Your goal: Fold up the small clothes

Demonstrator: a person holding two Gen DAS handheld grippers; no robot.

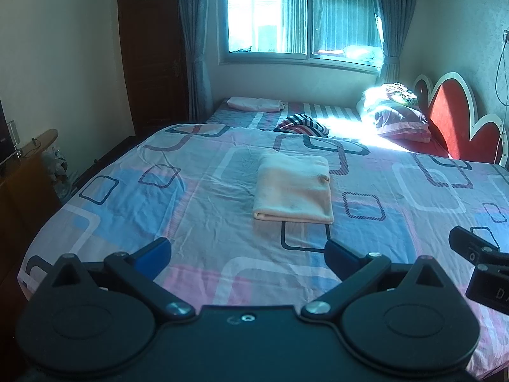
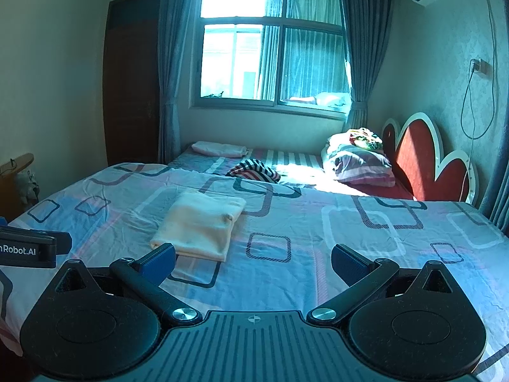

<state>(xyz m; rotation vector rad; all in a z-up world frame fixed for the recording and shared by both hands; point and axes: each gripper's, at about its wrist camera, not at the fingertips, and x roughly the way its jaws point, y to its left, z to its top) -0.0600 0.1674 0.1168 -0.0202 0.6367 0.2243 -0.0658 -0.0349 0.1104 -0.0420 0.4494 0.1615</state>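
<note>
A pale peach garment [image 1: 294, 189] lies folded into a neat rectangle in the middle of the patterned bedsheet [image 1: 197, 191]. My left gripper [image 1: 248, 259] hovers short of its near edge, open, nothing between the blue pads. In the right wrist view the same folded garment [image 2: 198, 227] sits ahead and to the left. My right gripper [image 2: 253, 262] is open and empty, its left pad close to the garment's near corner. Each gripper shows at the edge of the other's view.
A striped cloth [image 1: 302, 124] lies bunched farther back on the bed. A folded pink item [image 1: 254, 103] rests at the far end under the window. Pillows [image 1: 397, 117] and a red headboard [image 1: 458, 121] stand at the right. A wooden cabinet [image 1: 28, 172] borders the left.
</note>
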